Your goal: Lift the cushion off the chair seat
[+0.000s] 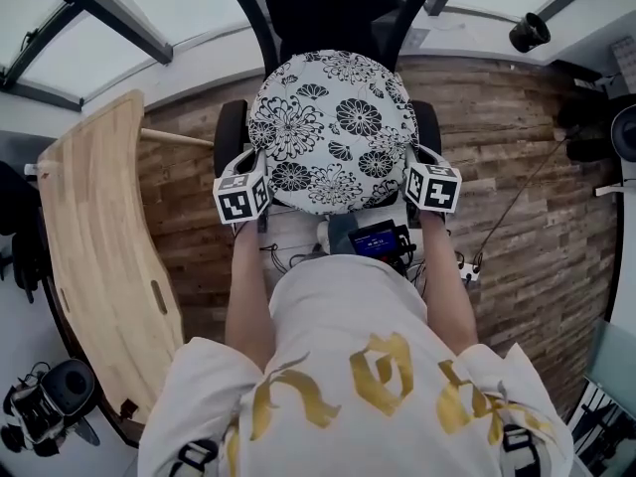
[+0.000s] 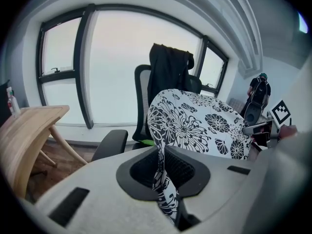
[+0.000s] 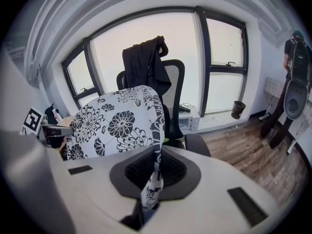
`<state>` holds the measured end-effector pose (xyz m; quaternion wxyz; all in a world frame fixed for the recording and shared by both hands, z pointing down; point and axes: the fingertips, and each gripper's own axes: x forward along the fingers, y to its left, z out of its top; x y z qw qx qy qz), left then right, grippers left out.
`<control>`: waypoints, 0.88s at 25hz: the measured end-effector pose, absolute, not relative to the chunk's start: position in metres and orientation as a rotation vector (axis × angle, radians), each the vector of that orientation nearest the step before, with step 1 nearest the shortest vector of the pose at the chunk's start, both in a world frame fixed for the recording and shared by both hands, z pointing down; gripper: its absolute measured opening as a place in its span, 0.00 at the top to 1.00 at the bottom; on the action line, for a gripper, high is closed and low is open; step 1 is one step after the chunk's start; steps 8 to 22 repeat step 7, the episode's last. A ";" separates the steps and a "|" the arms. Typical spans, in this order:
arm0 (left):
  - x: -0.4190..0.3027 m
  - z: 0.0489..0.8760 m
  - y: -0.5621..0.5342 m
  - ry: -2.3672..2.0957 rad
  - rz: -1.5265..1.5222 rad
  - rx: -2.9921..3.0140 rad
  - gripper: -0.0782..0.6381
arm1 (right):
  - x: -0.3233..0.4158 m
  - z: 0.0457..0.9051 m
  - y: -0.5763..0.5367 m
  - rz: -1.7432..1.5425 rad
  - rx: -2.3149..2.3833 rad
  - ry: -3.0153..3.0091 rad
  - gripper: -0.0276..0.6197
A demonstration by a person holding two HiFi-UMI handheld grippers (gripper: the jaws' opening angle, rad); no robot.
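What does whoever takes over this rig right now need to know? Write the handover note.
Left gripper: shut on the cushion's left edge.
Right gripper: shut on its right edge.
Cushion: held between both grippers, over the seat of the chair, in front of the backrest.
Done: both grips made; the near edge looks raised.
Left: lift it fully clear of the seat. Whether the far edge rests there cannot be seen.

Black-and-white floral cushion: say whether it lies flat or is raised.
Raised: the floral cushion stands tilted, its edges pinched by the left gripper and right gripper.
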<state>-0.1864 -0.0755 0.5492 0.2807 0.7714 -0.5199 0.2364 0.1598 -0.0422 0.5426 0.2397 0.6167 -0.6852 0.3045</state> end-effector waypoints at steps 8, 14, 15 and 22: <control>-0.193 0.548 -0.088 -1.392 0.633 2.059 0.85 | 0.153 0.542 -0.049 0.838 1.674 -1.865 0.93; -0.193 0.548 -0.088 -1.392 0.633 2.059 0.85 | 0.153 0.542 -0.049 0.838 1.674 -1.865 0.93; -0.193 0.548 -0.088 -1.392 0.633 2.059 0.85 | 0.153 0.542 -0.049 0.838 1.674 -1.865 0.93; -0.193 0.548 -0.088 -1.392 0.633 2.059 0.85 | 0.153 0.542 -0.049 0.838 1.674 -1.865 0.93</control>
